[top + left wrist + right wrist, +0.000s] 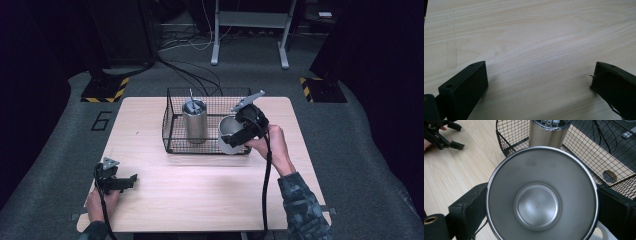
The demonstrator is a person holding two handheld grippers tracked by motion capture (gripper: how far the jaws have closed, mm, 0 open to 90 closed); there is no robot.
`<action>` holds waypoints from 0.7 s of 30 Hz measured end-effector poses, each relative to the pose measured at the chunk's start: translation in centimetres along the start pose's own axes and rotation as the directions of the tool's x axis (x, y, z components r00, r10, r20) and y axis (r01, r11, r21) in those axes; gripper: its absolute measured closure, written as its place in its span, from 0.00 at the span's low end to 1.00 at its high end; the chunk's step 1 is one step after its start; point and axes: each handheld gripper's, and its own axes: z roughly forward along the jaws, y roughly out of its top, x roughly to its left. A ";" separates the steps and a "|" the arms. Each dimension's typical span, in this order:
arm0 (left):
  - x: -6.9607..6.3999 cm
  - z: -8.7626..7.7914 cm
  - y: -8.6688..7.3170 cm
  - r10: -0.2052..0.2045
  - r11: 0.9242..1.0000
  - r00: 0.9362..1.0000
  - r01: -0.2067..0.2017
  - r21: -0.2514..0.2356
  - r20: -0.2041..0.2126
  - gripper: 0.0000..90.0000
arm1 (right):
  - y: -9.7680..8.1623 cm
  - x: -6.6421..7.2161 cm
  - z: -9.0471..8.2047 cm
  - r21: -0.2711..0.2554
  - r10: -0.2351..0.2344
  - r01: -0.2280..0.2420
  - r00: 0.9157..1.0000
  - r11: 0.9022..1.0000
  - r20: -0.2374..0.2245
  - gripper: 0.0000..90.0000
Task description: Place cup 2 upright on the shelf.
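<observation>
Worktop: pale wood (pixel 200 200) with a soft, wavy grain, a rectangle with rounded corners, matte and bare over most of its near half.

Basket: black wire mesh basket (pixel 172 125), rectangular and open-topped, standing at the far middle of the worktop.

Tall cup: brushed steel cylinder (pixel 195 122), upright inside the left part of the basket — a few grey utensil ends stick out of its mouth.

Held cup: a second steel cup (pixel 541 202), round, smooth and dull-shiny inside with a flat circular bottom; it is tipped on its side with the mouth facing the person, at the basket's near right corner, over the front rim.

Right tongs: the right tongs (pixel 245 131) pinch this cup across its body — in the right gripper view a black jaw presses each flank just below the rim.

Right hand: the right hand (pixel 272 145) reaches forward from a camouflage-patterned sleeve (pixel 302 205), wrist raised above the worktop.

Left tongs: the left tongs (pixel 127 180) lie low near the left front corner, pointing right, jaws spread wide with nothing but bare wood between them.

Left hand: the left hand (pixel 100 200) rests behind them at the worktop's near edge.
</observation>
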 end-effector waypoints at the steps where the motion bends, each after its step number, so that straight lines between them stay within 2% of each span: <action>1: 0.0 0.0 0.0 0.000 1.000 1.000 0.000 0.000 0.000 0.00 | 0.0 0.0 0.0 0.000 0.000 0.000 1.000 1.000 0.000 0.06; 7: 0.0 0.0 0.0 -0.001 1.000 1.000 0.001 -0.001 0.000 0.00 | 0.8 -0.4 0.0 0.000 0.006 -0.006 1.000 1.000 0.007 0.06; 18: 0.0 0.0 0.0 0.000 1.000 1.000 0.000 0.001 0.000 0.00 | 2.3 -1.8 0.5 0.000 -0.010 0.010 1.000 1.000 0.007 0.06; 21: 0.0 0.0 0.0 -0.002 1.000 1.000 0.002 -0.001 0.000 0.00 | 2.7 -2.0 0.7 0.006 0.001 -0.001 1.000 1.000 0.007 0.06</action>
